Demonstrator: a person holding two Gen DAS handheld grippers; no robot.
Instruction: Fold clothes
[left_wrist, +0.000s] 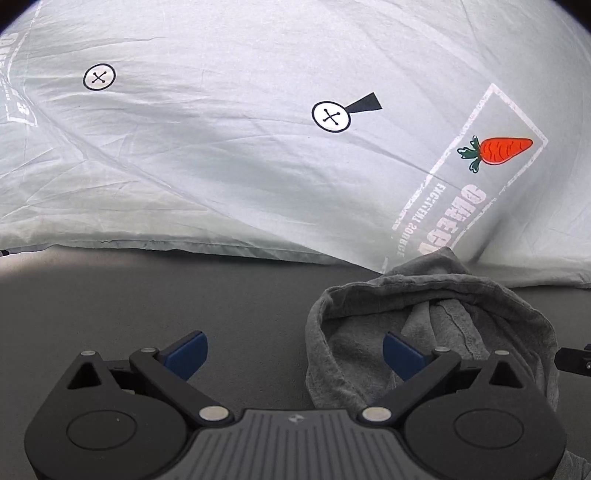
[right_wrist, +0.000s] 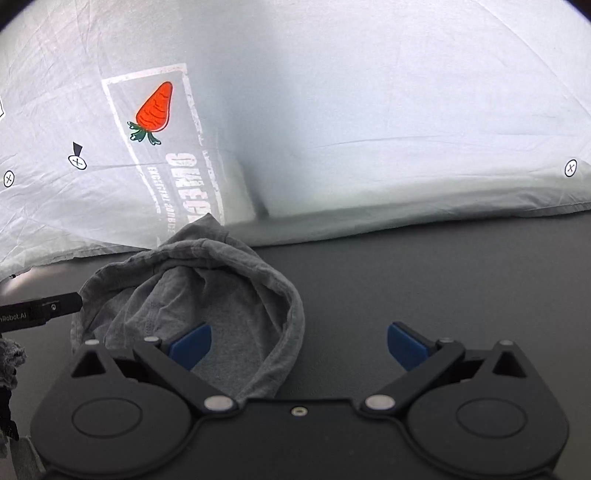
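L tongs (left_wrist: 293, 354) & R tongs (right_wrist: 299, 345) both wide, empty; grey garment (left_wrist: 436, 325) bunched on dark surface (left_wrist: 147, 295).

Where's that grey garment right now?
The grey garment lies bunched on the dark surface, between the two open grippers: right of the left gripper, left of the right one, against the pale carrot-print sheet.

Dark grey matte desk (left_wrist: 147, 295) fills the lower half of both views. Behind it, from 9 through 3 o'clock, a pale grey-white creased sheet (left_wrist: 240, 177), its hem resting on the desk. Printed on it: orange carrot (left_wrist: 502, 147) at 2 o'clock, circled cross marks (left_wrist: 330, 116), faded stencil lettering. Soft, diffuse light; bright patch at 9 o'clock on the desk.
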